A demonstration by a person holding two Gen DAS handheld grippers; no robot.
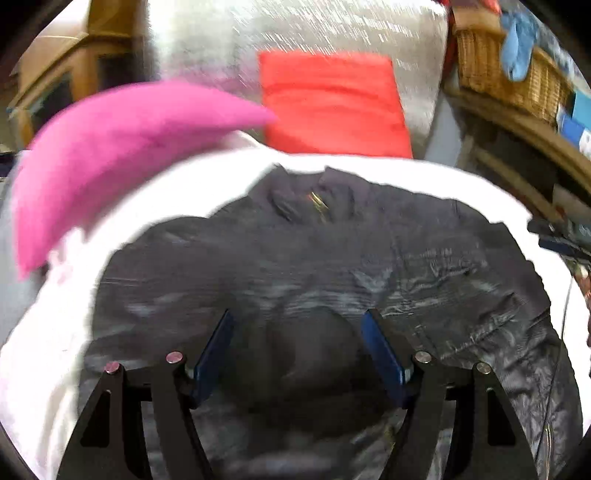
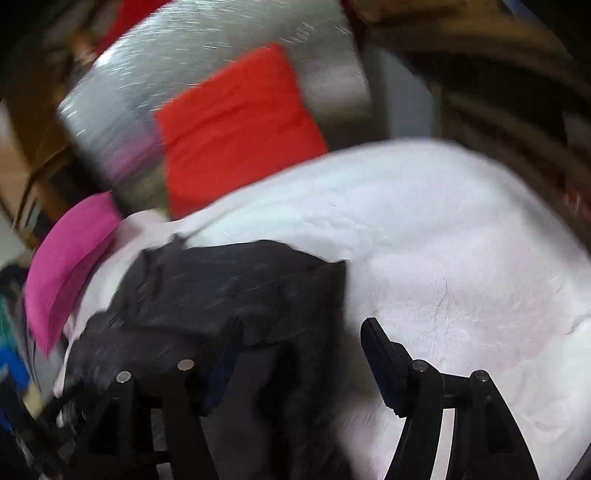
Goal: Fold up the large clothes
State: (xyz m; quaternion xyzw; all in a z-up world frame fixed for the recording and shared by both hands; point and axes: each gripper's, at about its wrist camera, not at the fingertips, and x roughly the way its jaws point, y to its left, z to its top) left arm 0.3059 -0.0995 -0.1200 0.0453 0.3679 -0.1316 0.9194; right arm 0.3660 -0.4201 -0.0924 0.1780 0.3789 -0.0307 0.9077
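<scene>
Left wrist view: dark jacket (image 1: 314,266) spread flat on a white blanket (image 1: 406,173), collar (image 1: 314,195) at the far end, hem toward the lens, so long axis straight ahead from the left tool (image 1: 297,354). Tool jaws wide apart, nothing between them, poised above the jacket's lower middle; contact with the cloth impossible to judge. Pink cushion (image 1: 122,147) to the far left, red cushion (image 1: 332,107) beyond the collar, against a grey backrest (image 1: 332,29). Wicker basket (image 1: 509,74) at upper right, well apart.

Right wrist view: same jacket (image 2: 229,291) ahead and left of the right tool (image 2: 299,354), a squared corner or fold edge just ahead of the gap, bare white blanket (image 2: 443,258) off to the right. Right tool jaws likewise spread; dark cloth lying in the lower part of the gap near the left finger, but no pinch visible, so probably holding nothing. Pink cushion (image 2: 70,266) and red cushion (image 2: 236,129) beyond.

Judgement: left tool nearer the jacket's centre line, right tool nearer its right edge; a fold across the long axis likely to call for both tools at the near hem or side edges.

Hard to read: heavy motion blur in both views, strongest on the right; sleeves not clearly separable from the body; hem cut off under the tools; whether the jacket is already partly folded, unclear.
</scene>
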